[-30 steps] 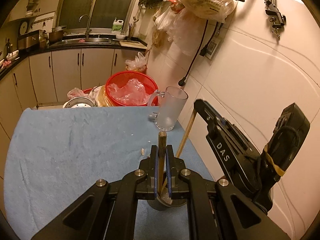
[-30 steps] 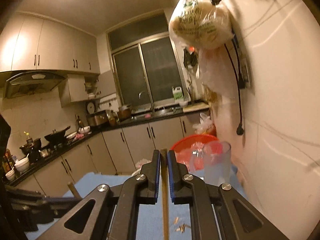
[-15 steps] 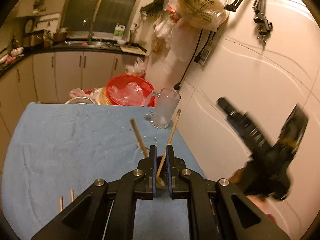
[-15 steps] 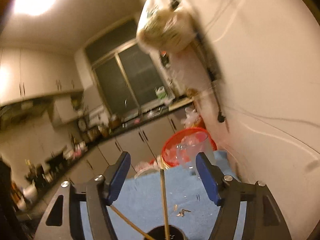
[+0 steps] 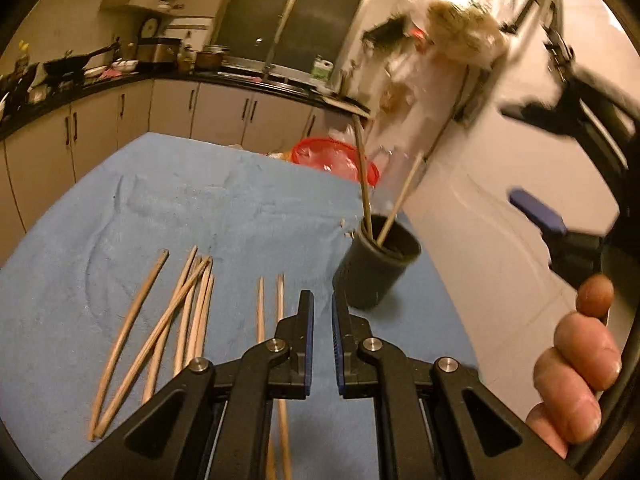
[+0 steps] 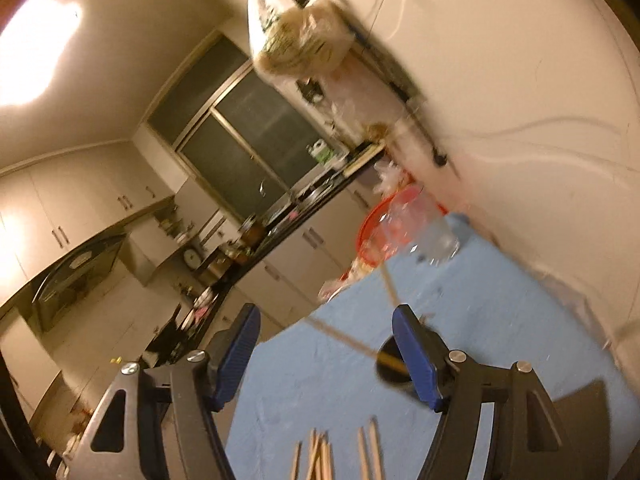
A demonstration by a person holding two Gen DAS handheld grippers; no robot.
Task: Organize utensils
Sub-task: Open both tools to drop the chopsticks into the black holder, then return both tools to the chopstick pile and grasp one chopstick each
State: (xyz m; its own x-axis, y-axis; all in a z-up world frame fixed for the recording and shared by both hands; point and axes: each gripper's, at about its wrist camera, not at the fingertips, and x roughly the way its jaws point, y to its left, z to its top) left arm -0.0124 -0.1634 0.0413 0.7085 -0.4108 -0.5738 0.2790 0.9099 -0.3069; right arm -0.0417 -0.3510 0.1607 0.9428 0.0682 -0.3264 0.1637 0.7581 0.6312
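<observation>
A dark cup [image 5: 376, 268] stands on the blue cloth near the wall with two wooden chopsticks [image 5: 362, 184] upright in it. Several loose chopsticks [image 5: 180, 320] lie on the cloth to its left. My left gripper [image 5: 322, 320] is nearly shut and empty, just in front of the cup. My right gripper [image 6: 326, 356] is open and empty, raised above the cloth; the cup [image 6: 390, 366] shows blurred by its right finger. In the left wrist view the right gripper [image 5: 560, 184] is at the right edge, held by a hand.
A clear glass mug [image 6: 436, 240] and a red basket [image 5: 334, 158] sit at the table's far end. A white tiled wall [image 5: 500, 220] runs along the right. Bags hang on the wall [image 6: 304, 48]. Kitchen cabinets [image 5: 120, 120] lie beyond the blue cloth [image 5: 200, 208].
Both grippers let go of their chopsticks, which now stand in the cup. The right gripper opened and lifted away, tilting. The left gripper pulled back and left, bringing the loose chopsticks into view.
</observation>
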